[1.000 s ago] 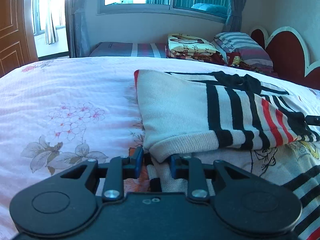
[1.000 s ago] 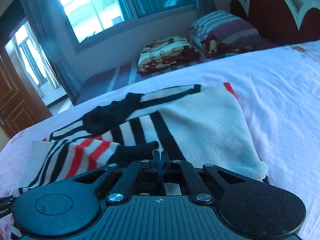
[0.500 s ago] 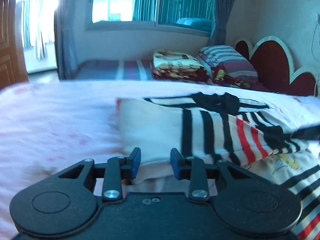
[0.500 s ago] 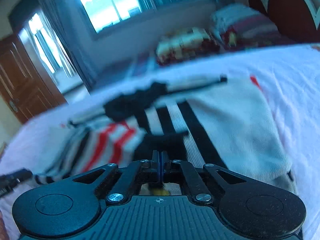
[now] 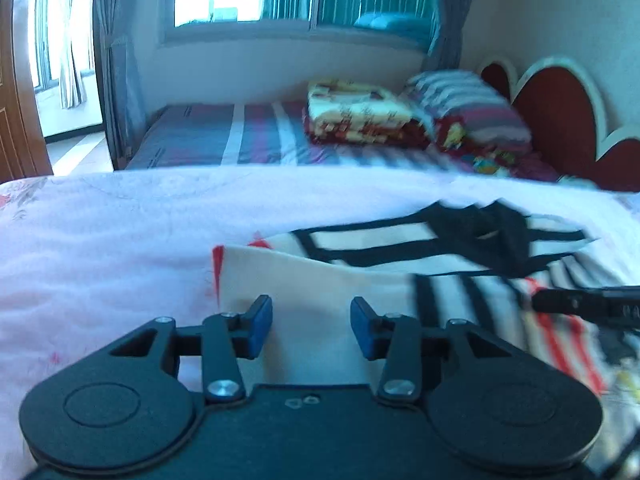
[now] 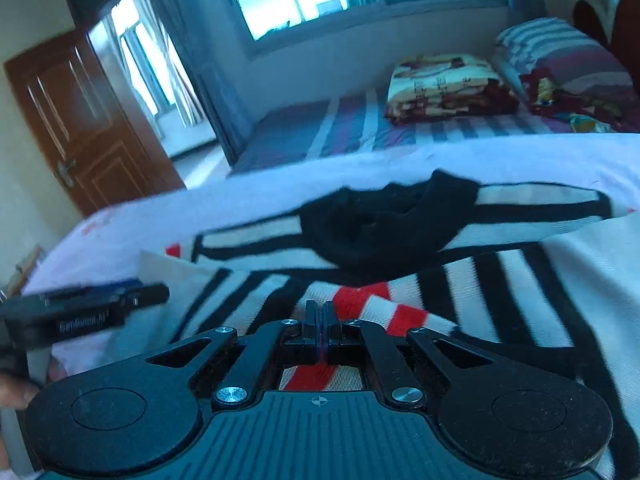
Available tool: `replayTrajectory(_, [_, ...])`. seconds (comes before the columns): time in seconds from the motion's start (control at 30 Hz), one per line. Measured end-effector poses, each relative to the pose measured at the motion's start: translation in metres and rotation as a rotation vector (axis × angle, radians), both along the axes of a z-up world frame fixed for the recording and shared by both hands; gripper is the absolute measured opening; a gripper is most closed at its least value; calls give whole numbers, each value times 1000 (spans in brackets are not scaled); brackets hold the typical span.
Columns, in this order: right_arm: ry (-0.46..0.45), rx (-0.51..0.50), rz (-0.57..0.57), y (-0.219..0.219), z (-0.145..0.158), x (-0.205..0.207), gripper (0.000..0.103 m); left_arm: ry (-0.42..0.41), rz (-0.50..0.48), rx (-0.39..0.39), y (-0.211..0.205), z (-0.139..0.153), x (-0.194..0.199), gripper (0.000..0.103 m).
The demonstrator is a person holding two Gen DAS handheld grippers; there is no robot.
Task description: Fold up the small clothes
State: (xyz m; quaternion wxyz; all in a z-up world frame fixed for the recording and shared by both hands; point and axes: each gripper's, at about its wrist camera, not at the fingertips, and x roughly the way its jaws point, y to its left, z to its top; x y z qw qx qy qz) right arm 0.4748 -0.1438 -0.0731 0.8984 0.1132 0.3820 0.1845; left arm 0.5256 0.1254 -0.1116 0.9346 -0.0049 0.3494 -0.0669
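Note:
A small cream knit sweater (image 5: 360,276) with black and red stripes and a black collar lies partly folded on the pink bedspread (image 5: 100,240). It also shows in the right wrist view (image 6: 500,280). My left gripper (image 5: 311,328) is open and empty, raised over the sweater's plain cream panel. My right gripper (image 6: 319,320) is shut, with the red-and-white striped sleeve (image 6: 380,308) right at its tips; a hold on it cannot be made out. Each gripper shows in the other's view: the right one at the right (image 5: 588,304), the left one at the left (image 6: 80,312).
A second bed with a striped sheet (image 5: 240,136), a folded patterned blanket (image 5: 360,116) and a striped pillow (image 5: 468,112) stands beyond. A red heart-shaped headboard (image 5: 560,120) is at the right. A brown door (image 6: 80,120) is at the left.
My left gripper let go of the sweater's edge, opened wide and lifted away from it. My right gripper stayed shut and moved over the red-striped sleeve. Both views rose.

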Motion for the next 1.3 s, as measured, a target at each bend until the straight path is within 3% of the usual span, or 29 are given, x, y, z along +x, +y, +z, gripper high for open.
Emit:
replayTrajectory(0.1, [-2, 8, -21, 0, -13, 9, 0, 16, -15, -40, 16, -10, 19, 53])
replayTrajectory(0.23, [-23, -27, -8, 3, -13, 6, 1, -3, -19, -11, 19, 0, 16, 49])
replayTrajectory(0.37, [-62, 32, -5, 13, 4, 6, 1, -66, -53, -60, 0, 16, -11, 52])
replayTrajectory(0.5, [-31, -16, 56, 42, -6, 9, 1, -30, -89, -96, -30, 6, -21, 53])
replayTrajectory(0.57, [-44, -39, 60, 42, -12, 3, 0, -9, -94, -45, -40, -7, -24, 53])
replayTrajectory(0.7, [-39, -77, -20, 5, -12, -10, 0, -36, -92, -7, -29, -11, -35, 53])
replayTrajectory(0.83, [-13, -89, -136, -57, -11, -30, 0, -53, -78, 84, -21, -13, -44, 56])
replayTrajectory(1.0, [-7, -32, -190, -95, 4, -45, 1, -62, -55, 108, -25, 0, -51, 53])
replayTrajectory(1.1, [-20, 11, -227, -113, 10, -59, 1, -93, -66, 62, -31, 12, -73, 55])
replayTrajectory(1.17, [22, 46, -231, -121, 5, -62, 6, -88, -67, 52, -39, 9, -83, 55])
replayTrajectory(1.23, [32, 40, -225, -121, 1, -67, 49, -31, -60, 72, -48, -5, -83, 56])
replayTrajectory(1.3, [21, 6, -192, -115, -4, -70, 49, -50, -48, 120, -55, -15, -86, 58])
